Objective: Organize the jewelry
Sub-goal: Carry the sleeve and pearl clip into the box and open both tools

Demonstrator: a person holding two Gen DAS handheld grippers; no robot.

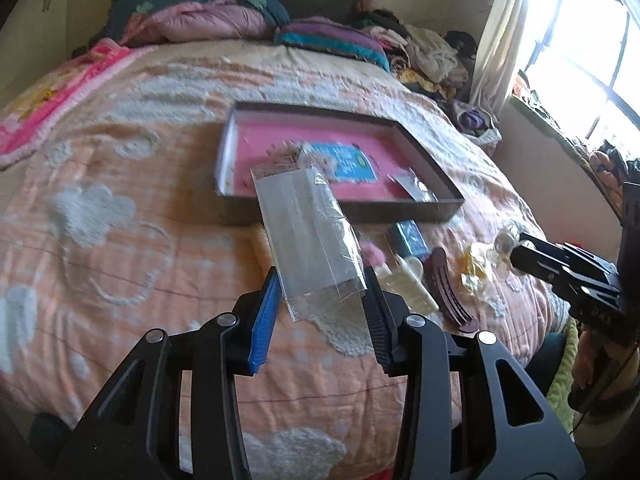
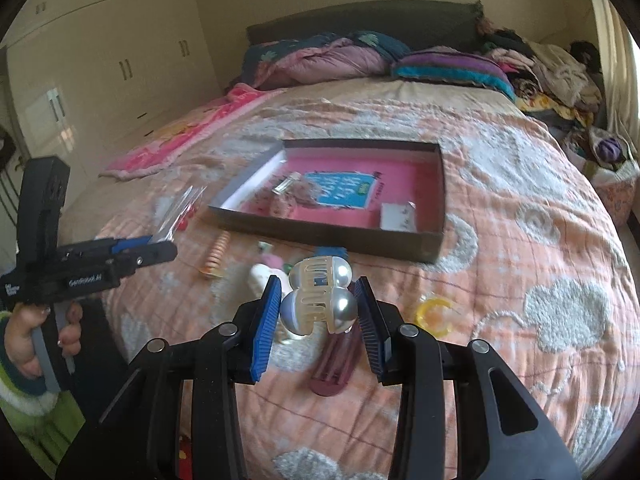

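Observation:
My left gripper (image 1: pixel 320 284) is shut on a clear plastic packet (image 1: pixel 308 232) and holds it above the bedspread, just short of the pink-lined tray (image 1: pixel 336 196). It also shows in the right wrist view (image 2: pixel 160 246), packet (image 2: pixel 176 216) sticking up. My right gripper (image 2: pixel 318 300) is shut on a cream pearl hair claw (image 2: pixel 320 300), held above the bed in front of the tray (image 2: pixel 434 200). In the left wrist view the right gripper (image 1: pixel 516 248) holds the claw (image 1: pixel 505 241) at the right. The tray holds a blue card (image 2: pixel 340 190) and small packets.
Loose items lie on the bedspread before the tray: a maroon comb (image 2: pixel 334 364), a yellow ring (image 2: pixel 434 312), an orange spiral tie (image 2: pixel 216 258), a white clip (image 1: pixel 412 284), a small blue box (image 1: pixel 410 238). Pillows and clothes pile at the headboard. Wardrobe stands left.

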